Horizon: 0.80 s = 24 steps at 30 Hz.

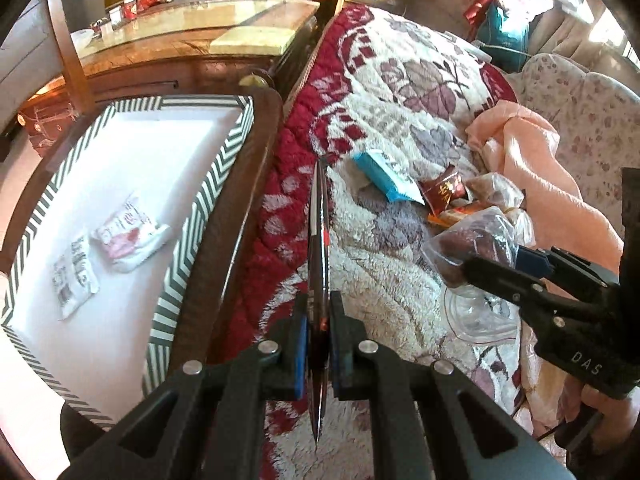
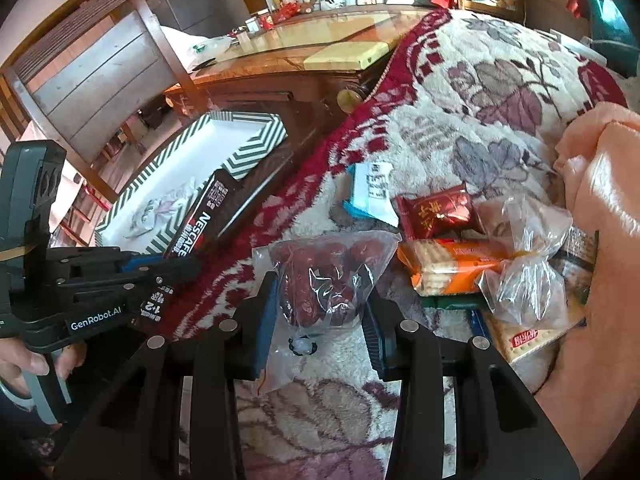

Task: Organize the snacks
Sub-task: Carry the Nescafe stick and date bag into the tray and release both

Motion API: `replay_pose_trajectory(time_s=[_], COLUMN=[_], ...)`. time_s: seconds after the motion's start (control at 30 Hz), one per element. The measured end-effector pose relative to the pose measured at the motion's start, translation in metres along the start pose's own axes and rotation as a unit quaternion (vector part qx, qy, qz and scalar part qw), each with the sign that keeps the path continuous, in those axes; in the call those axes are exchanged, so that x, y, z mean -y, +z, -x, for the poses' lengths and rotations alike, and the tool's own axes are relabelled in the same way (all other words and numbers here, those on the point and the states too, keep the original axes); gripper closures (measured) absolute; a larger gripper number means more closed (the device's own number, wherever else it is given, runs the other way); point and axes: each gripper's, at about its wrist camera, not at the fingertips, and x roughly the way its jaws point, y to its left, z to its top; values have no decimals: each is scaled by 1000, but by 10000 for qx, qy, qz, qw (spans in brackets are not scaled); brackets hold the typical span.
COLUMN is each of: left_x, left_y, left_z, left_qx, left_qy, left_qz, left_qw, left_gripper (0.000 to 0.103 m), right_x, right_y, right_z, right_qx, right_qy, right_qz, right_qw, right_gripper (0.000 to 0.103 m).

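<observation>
A flat dark Nescafé sachet [image 2: 200,222] is held edge-on between the pads of the left hand-held gripper [image 1: 319,346], whose jaws are drawn narrow against it. In the left wrist view the sachet appears as a thin upright blade over the red border of the blanket [image 1: 400,128], just beside the bed's left edge. In the right wrist view the sachet is seen to overlap the near rim of the striped box [image 2: 256,148].

The box stands off the bed's left edge on a dark wooden surface whose kind cannot be told. Two white packets [image 1: 128,236] are seen lying flat on its white floor, near each other.

The right hand-held gripper [image 2: 318,316] is spread wide around a clear bag of red dates [image 2: 324,280], one finger at each side. Whether the pads touch the bag cannot be told. The bag rests on the blanket in the middle of the bed.

Beyond it, toward the bed's right edge, a heap of snacks is gathered: a blue packet [image 2: 370,196], a red wrapper [image 2: 436,210], an orange biscuit pack [image 2: 452,266] and a knotted clear bag [image 2: 528,276], touching or overlapping one another. A peach cloth [image 2: 604,200] is bunched just beside the heap.
</observation>
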Motion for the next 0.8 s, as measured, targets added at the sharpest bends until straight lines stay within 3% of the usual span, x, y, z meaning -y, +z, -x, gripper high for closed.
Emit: replay_pose_trajectory(time_s=[0.8], left_x=[-20], left_y=[-1], left_z=[46], left_qx=[415], left_qy=[53], left_qz=[361], left_qw=[9985], left_gripper=[93], right_x=[-51], right_y=[16], right_z=[2], right_qx=[-18], right_qy=[329], right_qz=[544], right_qw=[9980], right_gripper=[65])
